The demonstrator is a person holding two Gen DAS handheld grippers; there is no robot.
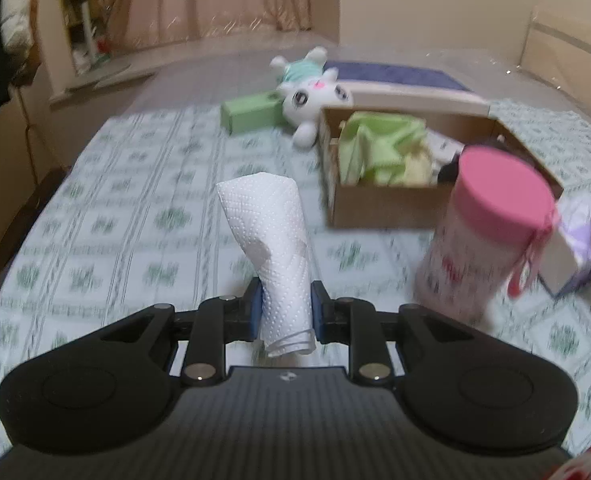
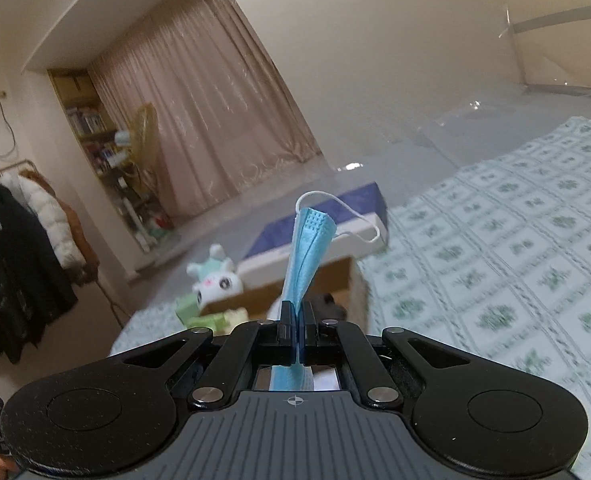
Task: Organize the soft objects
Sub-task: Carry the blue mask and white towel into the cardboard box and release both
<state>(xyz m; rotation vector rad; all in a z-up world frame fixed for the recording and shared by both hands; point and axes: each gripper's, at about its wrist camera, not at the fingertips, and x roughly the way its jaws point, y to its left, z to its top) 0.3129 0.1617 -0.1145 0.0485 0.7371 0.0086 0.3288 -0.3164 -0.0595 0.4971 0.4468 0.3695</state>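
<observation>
Bedroom, green-patterned bedspread (image 1: 115,208) under everything. Left gripper (image 1: 286,312) pinches a folded paper towel (image 1: 273,248) at center frame; right gripper (image 2: 296,320) is clamped tight on a blue face mask (image 2: 305,256) — floppy, could slip or snag. Cardboard box (image 1: 379,204) sits upper right, beyond.

Soft, dim indoor light casts faint shadows, motion blur smears the green-patterned bedspread (image 1: 135,208), and fisheye edges curve darkly.

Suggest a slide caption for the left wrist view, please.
Left gripper clamps a folded paper towel above the bed, cardboard box ahead.
</observation>
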